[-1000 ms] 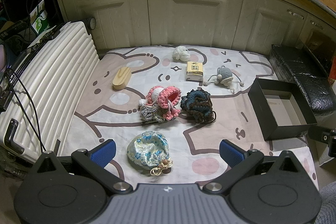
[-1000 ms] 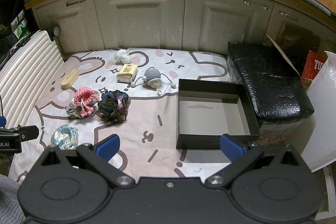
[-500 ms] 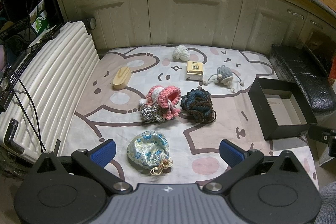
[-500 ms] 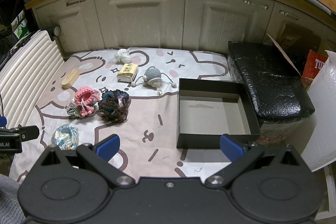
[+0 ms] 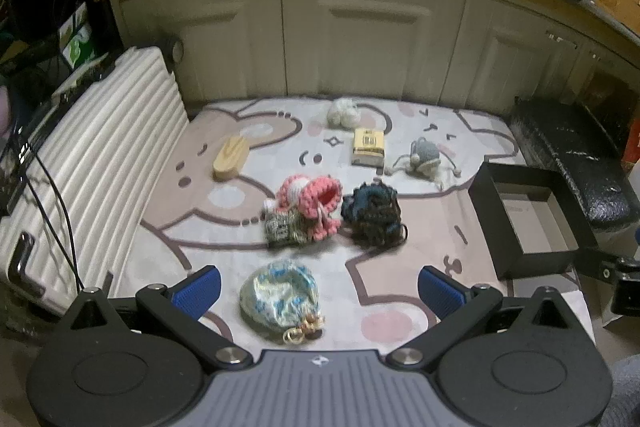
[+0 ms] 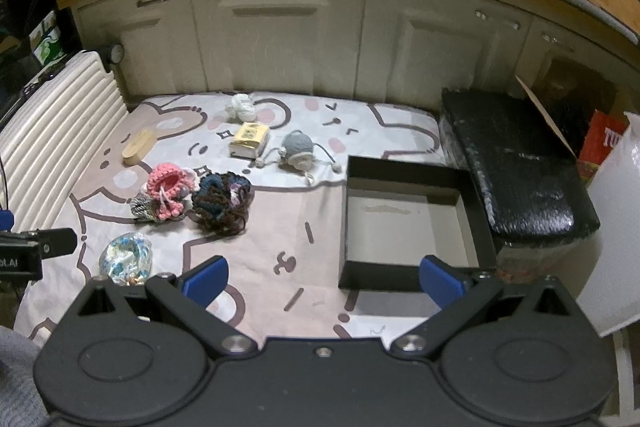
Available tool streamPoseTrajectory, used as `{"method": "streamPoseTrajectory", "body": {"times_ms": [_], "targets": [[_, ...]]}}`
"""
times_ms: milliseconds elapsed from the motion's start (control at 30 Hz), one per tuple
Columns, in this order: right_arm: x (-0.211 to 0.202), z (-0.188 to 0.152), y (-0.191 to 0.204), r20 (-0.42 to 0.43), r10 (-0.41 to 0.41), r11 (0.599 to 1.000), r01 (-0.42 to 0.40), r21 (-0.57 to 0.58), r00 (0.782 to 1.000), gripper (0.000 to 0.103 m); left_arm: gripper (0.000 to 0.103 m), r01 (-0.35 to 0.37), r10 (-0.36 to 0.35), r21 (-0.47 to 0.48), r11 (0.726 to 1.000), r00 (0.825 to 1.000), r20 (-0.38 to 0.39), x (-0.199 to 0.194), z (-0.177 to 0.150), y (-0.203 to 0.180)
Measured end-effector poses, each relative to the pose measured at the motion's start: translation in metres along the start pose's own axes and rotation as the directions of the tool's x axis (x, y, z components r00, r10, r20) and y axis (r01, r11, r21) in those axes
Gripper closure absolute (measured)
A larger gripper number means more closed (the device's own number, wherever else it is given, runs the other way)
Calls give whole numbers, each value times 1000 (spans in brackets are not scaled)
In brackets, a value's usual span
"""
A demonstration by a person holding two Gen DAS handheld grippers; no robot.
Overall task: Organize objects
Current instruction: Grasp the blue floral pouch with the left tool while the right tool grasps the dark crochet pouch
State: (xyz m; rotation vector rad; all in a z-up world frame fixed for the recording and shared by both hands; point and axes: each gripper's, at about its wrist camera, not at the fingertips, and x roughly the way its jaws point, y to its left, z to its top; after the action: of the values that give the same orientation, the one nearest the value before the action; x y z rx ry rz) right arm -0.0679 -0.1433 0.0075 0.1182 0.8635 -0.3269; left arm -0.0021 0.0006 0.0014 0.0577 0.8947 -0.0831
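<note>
Small objects lie on a cartoon-print mat (image 5: 248, 239): a silky blue pouch (image 5: 280, 294), a pink crochet piece (image 5: 316, 201), a dark crochet piece (image 5: 374, 213), a grey knitted toy (image 5: 424, 155), a yellow box (image 5: 369, 146), a white yarn ball (image 5: 343, 113) and a wooden block (image 5: 230, 157). An empty black box (image 6: 408, 223) stands at the mat's right. My left gripper (image 5: 318, 291) is open above the pouch. My right gripper (image 6: 322, 279) is open and empty, near the black box's front left corner.
A white ribbed suitcase (image 5: 80, 179) lies along the mat's left side. A black wrapped bundle (image 6: 516, 163) sits right of the black box. Cream cabinet doors (image 6: 280, 35) close off the back. A white sheet (image 6: 616, 235) leans at far right.
Both grippers have shifted slightly; the views are a little blurred now. Nothing on the mat has moved.
</note>
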Motion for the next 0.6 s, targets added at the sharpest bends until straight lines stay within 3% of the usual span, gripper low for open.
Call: {"method": "streamPoseTrajectory", "body": {"times_ms": [400, 600], "targets": [[21, 55, 27, 72, 35, 997, -30, -73, 997, 0, 0, -50, 52, -28, 998, 994, 92, 3, 40, 34], [52, 80, 35, 70, 71, 995, -65, -81, 995, 0, 0, -40, 40, -4, 999, 996, 84, 27, 43, 44]]}}
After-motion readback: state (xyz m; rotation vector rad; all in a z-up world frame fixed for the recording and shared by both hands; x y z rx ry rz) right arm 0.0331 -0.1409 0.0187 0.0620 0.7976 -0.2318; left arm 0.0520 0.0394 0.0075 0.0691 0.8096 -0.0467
